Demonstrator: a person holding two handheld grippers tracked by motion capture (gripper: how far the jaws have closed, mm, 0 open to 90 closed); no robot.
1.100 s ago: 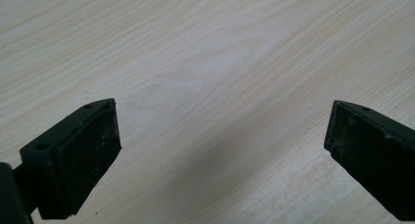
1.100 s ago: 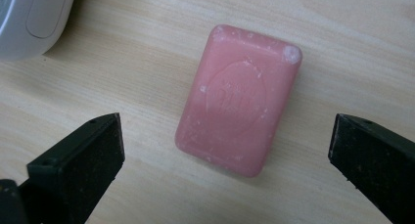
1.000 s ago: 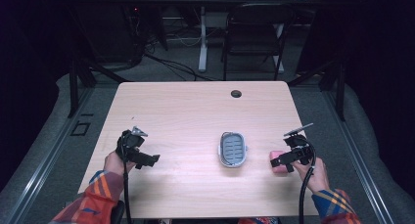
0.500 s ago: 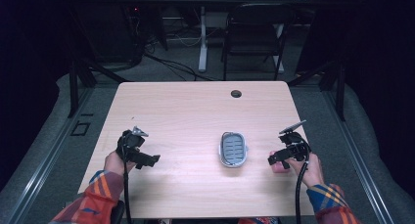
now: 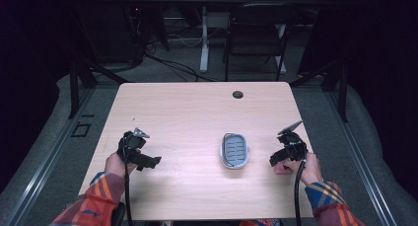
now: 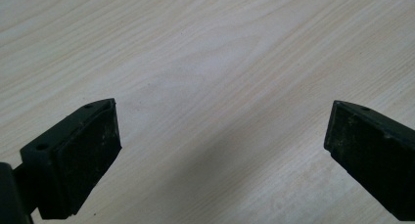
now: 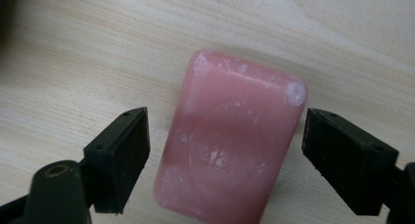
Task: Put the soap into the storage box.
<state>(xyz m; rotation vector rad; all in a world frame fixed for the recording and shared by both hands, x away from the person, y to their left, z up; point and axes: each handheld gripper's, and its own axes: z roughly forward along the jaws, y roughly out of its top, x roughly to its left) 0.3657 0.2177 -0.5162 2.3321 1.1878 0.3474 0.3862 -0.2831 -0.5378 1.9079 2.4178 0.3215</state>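
While the soap waits flat on the wood, each item below sits where it does for a reason.

Soap: the pink soap bar (image 7: 230,141) lies flat on the table (image 5: 197,112) at the person's right, apart from the dish; lying broad face up, it offers its two long sides to a sideways pinch.

Right gripper: the right gripper (image 7: 225,155) straddles the bar, one jaw on each long side; the jaws have just been closing with the bar between them, yet a sliver of wood shows at either side, so the pads do not press on it. From above, this gripper (image 5: 285,154) hangs low over the table's right edge.

Dish: the grey soap dish (image 5: 234,150) stands empty near the table's middle, between the two hands, probably the place meant for the bar.

Left gripper: the left gripper (image 6: 220,136) holds its jaws wide over bare wood, nothing between them; from above (image 5: 143,159) it rests well apart from the dish, seemingly kept out of the way.

Likely step: closing on the bar before a lift toward the dish.
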